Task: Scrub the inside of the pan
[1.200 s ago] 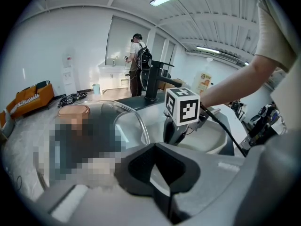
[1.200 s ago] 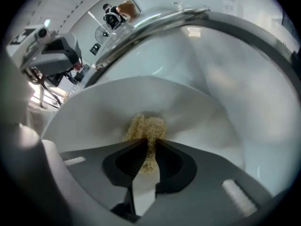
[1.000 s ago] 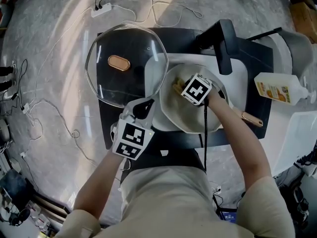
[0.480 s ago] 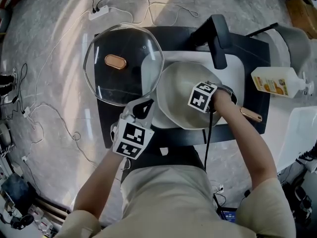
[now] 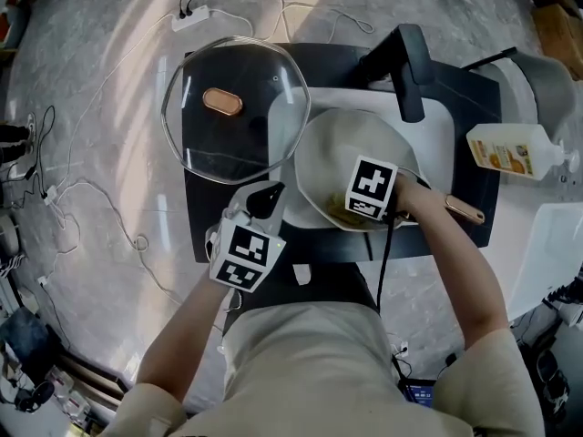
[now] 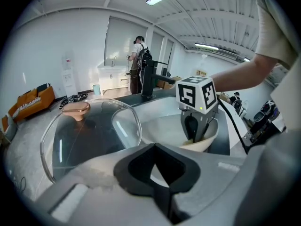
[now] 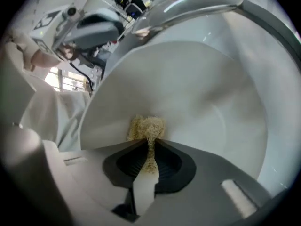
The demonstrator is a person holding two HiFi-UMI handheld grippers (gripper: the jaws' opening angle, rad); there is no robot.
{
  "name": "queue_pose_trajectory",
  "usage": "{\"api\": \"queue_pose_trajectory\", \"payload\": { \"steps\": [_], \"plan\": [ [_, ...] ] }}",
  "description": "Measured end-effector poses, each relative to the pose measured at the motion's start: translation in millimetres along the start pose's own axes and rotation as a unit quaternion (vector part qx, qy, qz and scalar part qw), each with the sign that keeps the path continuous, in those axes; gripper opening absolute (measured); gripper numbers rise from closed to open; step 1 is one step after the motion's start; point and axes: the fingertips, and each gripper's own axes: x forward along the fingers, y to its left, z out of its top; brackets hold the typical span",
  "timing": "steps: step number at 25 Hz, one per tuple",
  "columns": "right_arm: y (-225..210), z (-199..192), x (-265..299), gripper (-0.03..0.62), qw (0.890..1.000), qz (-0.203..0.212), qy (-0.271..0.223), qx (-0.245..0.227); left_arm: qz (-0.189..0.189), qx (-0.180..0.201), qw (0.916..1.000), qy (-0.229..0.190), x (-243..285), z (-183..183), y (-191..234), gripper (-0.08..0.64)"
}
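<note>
A white pan (image 5: 351,148) sits in the sink, its copper-tipped handle (image 5: 465,210) pointing right. My right gripper (image 5: 351,206) is inside it at the near wall, shut on a tan fibrous scrub pad (image 7: 146,127) that presses on the pan's inner surface (image 7: 197,93). The left gripper view shows the same gripper (image 6: 195,136) standing in the pan under its marker cube. My left gripper (image 5: 266,198) hovers just left of the pan's rim, jaws shut; I see nothing gripped between the tips (image 6: 155,149).
A glass lid (image 5: 232,112) with a copper knob lies on the black counter, overlapping the pan's left edge. A black faucet (image 5: 410,71) rises behind the pan. A soap bottle (image 5: 510,148) lies at the right. Cables and a power strip (image 5: 193,15) trail over the floor.
The right gripper has dragged the scrub pad from the pan's middle-left to its near wall, toward the person. The left gripper has stayed put.
</note>
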Motion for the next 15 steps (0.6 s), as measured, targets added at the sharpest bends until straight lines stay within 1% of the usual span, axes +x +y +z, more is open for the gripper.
{"api": "queue_pose_trajectory", "payload": {
  "steps": [3, 5, 6, 7, 9, 12, 15],
  "plan": [
    [-0.8, 33.3, -0.1, 0.054, 0.999, 0.014, -0.05, 0.016, 0.004, -0.003, 1.0, 0.004, -2.6, -6.2, 0.8, 0.002],
    [-9.3, 51.0, -0.5, 0.055, 0.997, 0.003, -0.071, 0.019, 0.006, -0.005, 1.0, 0.005, -3.0, -8.4, 0.8, 0.002],
    [-15.2, 59.9, -1.8, 0.057, 0.996, -0.01, -0.082, 0.019, 0.007, -0.006, 0.9999, 0.005, -3.1, -8.6, 0.6, 0.002],
    [-22.3, 68.0, -3.9, 0.057, 0.995, -0.029, -0.093, 0.018, 0.007, -0.007, 0.9999, 0.005, -3.0, -8.4, 0.1, 0.002],
    [-40.5, 80.3, -8.6, 0.058, 0.99, -0.089, -0.105, 0.007, 0.007, -0.006, 1.0, 0.004, -2.5, -6.8, -1.4, 0.002],
    [-71.7, 89.6, -10.3, 0.057, 0.976, -0.189, -0.108, -0.018, 0.005, -0.003, 1.0, 0.004, -2.6, -3.5, -3.6, 0.002],
    [-102.4, 81.6, -7.6, 0.057, 0.961, -0.257, -0.096, -0.022, 0.006, -0.004, 1.0, 0.005, -2.7, -4.4, -6.1, 0.002]
  ]
}}
